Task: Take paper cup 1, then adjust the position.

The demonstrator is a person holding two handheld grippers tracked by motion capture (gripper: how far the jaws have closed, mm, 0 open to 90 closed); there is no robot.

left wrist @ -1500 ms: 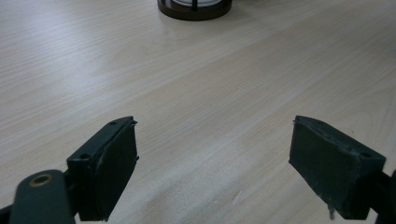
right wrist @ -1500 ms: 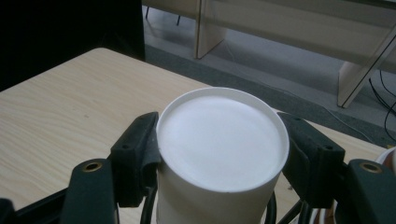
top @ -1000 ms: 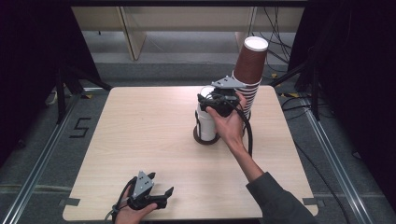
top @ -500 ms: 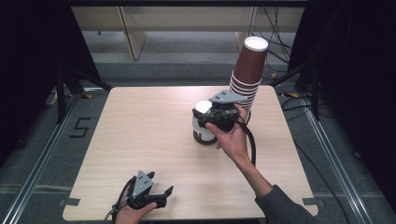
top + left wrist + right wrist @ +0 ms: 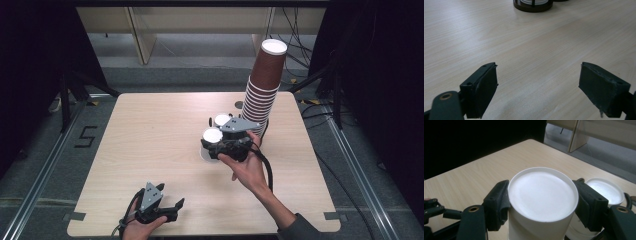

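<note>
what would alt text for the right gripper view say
Two black jaws clamp the sides of a white cup standing upside down, its flat round base facing up. A second white cup sits just behind it at the right, on a light wooden table that runs back to a dark edge.
</note>
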